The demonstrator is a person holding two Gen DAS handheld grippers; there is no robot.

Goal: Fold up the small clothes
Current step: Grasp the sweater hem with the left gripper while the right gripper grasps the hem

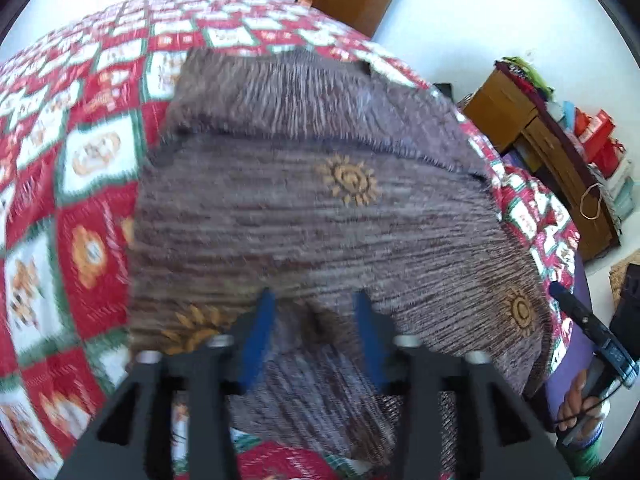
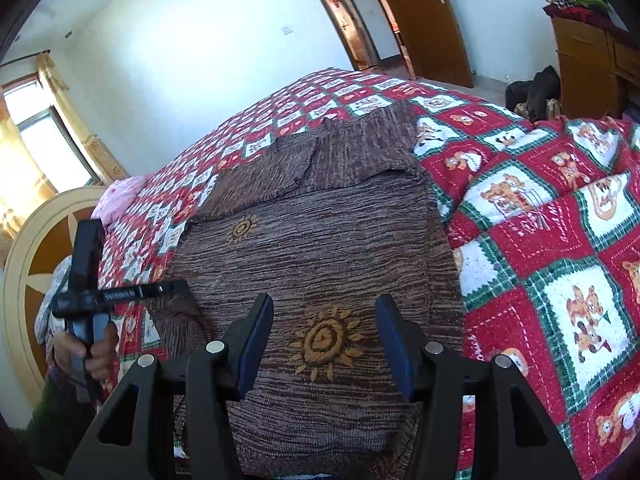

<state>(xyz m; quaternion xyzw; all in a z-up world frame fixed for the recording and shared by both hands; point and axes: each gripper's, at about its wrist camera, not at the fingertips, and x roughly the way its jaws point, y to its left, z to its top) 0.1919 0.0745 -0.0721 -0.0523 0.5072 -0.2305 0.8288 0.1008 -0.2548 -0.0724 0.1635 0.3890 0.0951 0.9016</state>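
Note:
A brown knit sweater (image 1: 312, 216) with gold sun patterns lies flat on the bed, sleeves folded across its far part; it also shows in the right wrist view (image 2: 320, 248). My left gripper (image 1: 314, 300) is open, its blue pads above the sweater's near edge, nothing between them. My right gripper (image 2: 324, 304) is open over the near part of the sweater, a gold sun (image 2: 324, 344) between its fingers. The left gripper's body (image 2: 86, 292), held by a hand, shows at the left in the right wrist view.
A red, white and green patchwork quilt (image 2: 560, 240) covers the bed. A wooden cabinet (image 1: 560, 168) with boxes stands to the right. A wooden door (image 2: 432, 20) is beyond the bed. A headboard (image 2: 36, 264) and pink pillow (image 2: 120, 196) are at the left.

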